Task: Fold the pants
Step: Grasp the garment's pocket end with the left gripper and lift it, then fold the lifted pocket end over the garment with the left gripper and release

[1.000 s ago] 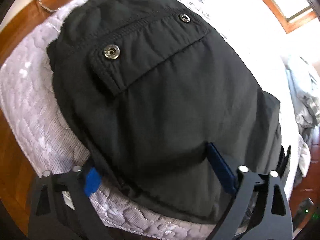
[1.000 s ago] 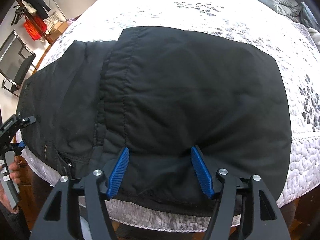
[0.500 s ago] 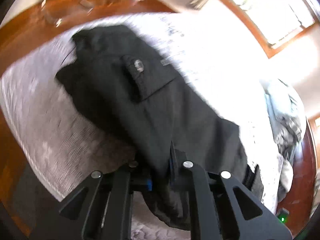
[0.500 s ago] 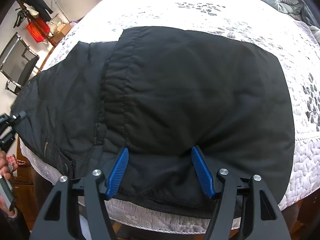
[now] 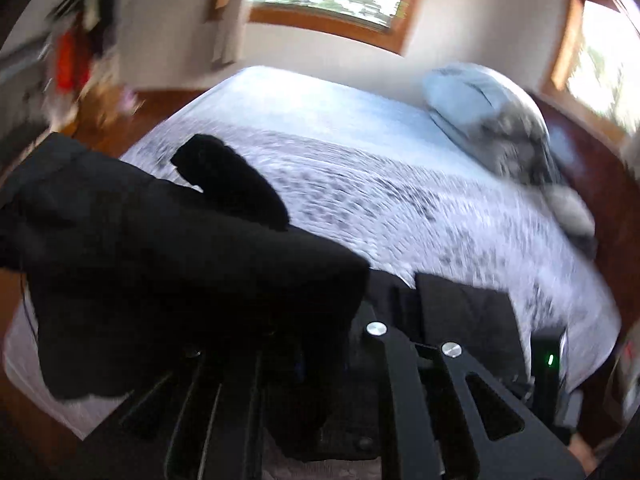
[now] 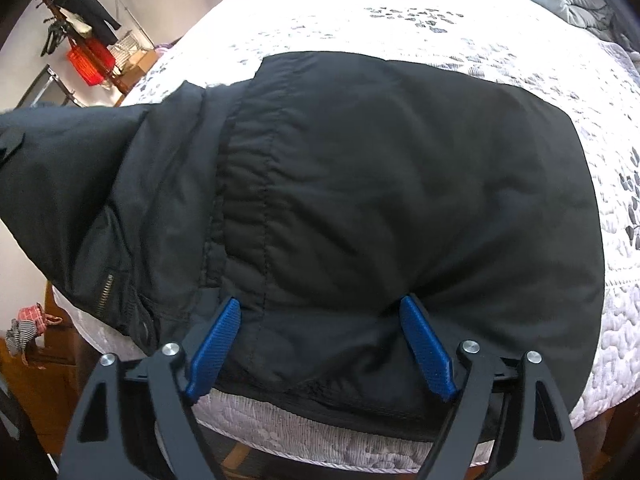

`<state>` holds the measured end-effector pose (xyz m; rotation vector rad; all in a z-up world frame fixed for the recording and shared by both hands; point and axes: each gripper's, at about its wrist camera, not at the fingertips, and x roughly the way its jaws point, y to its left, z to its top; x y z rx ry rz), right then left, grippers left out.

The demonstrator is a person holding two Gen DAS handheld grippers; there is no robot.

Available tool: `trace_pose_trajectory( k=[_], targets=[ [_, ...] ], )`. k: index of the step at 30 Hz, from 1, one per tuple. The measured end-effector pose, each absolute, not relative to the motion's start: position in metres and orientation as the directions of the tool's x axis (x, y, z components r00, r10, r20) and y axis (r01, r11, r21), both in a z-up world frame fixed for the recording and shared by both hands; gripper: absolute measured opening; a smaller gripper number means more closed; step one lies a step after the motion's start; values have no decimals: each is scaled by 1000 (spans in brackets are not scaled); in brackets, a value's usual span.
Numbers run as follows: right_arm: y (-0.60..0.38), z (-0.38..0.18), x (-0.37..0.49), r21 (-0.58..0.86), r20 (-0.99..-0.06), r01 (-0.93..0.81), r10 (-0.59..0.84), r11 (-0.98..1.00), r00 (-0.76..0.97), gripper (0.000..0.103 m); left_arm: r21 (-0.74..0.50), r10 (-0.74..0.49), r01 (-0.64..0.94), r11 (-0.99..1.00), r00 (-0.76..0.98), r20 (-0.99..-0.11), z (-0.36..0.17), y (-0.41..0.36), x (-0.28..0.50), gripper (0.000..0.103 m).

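Observation:
Black pants (image 6: 380, 184) lie on a white quilted bed (image 6: 420, 28), partly folded. My right gripper (image 6: 320, 336) is open, its blue pads (image 6: 426, 344) pressed onto the near edge of the pants. In the left wrist view, blurred by motion, my left gripper (image 5: 320, 344) is shut on an end of the pants (image 5: 168, 264) and holds it lifted above the bed (image 5: 400, 184). That raised end shows at the left of the right wrist view (image 6: 68, 160). The left pads are hidden by the cloth.
A grey bundled duvet (image 5: 492, 120) lies at the far right of the bed. A coat stand with clothes and a red bag (image 6: 90, 58) stands by the wall. Wooden floor (image 5: 120, 120) and windows lie beyond the bed.
My left gripper closed on the end of the pants and swung it up and over toward the rest of the pants. The right gripper stayed pressed on the near edge.

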<state>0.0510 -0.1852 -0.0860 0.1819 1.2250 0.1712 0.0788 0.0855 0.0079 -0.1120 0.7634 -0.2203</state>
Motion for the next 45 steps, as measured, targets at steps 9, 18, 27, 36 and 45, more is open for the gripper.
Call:
trace_pose_trajectory(
  k=[9, 18, 27, 36, 45],
  targets=[
    [-224, -72, 41, 348, -877, 74, 297, 935, 378, 76, 82, -236, 439, 895, 621, -747, -16, -5, 63, 14],
    [-278, -60, 30, 316, -884, 175, 222, 933, 411, 76, 193, -199, 585, 788, 539, -819, -69, -38, 41, 23],
    [-286, -56, 27, 269, -903, 180, 182, 946, 390, 78, -98, -377, 581, 808, 383, -843, -71, -20, 41, 50],
    [-307, -46, 16, 259, -914, 219, 166, 941, 370, 78, -283, -372, 273, 919, 367, -853, -75, 30, 76, 60],
    [-329, -19, -3, 161, -917, 262, 46, 951, 396, 78, -106, -182, 216, 971, 368, -912, -99, 17, 84, 71]
  ],
)
